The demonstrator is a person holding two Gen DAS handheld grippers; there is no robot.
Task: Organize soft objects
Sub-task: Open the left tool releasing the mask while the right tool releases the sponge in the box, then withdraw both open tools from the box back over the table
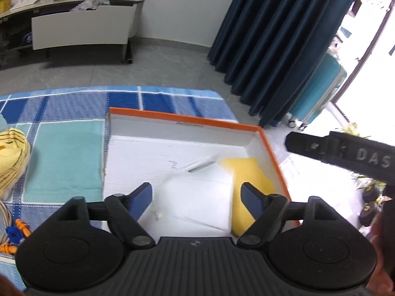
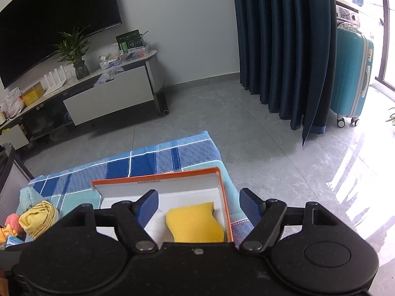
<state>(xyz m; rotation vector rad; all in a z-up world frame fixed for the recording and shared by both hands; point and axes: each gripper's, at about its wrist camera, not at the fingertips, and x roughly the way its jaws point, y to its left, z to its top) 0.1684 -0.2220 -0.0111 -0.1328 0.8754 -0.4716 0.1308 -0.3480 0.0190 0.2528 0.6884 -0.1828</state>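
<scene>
An open box with an orange rim point(image 1: 187, 117) and white inside sits on the blue checked cloth point(image 1: 64, 162). In it lie a yellow sponge point(image 1: 249, 172) at the right and a flat white packet point(image 1: 197, 197) beside it. My left gripper point(image 1: 196, 192) hovers open over the white packet, and its blue pads stand clear of the packet's edges. My right gripper point(image 2: 198, 194) is open above the box point(image 2: 153, 175), with the yellow sponge point(image 2: 195, 224) lying below and between its fingers, untouched. One right finger point(image 1: 345, 153) shows at the right of the left wrist view.
A rolled yellow striped cloth point(image 1: 12, 157) point(image 2: 37, 218) lies left of the box, with a teal cloth point(image 2: 28, 196) and a pink thing point(image 2: 12, 222) near it. Orange earplugs on a blue cord point(image 1: 14, 234) lie at the cloth's near left. Grey floor, dark curtain point(image 2: 284, 49) and a suitcase point(image 2: 350, 79) lie beyond.
</scene>
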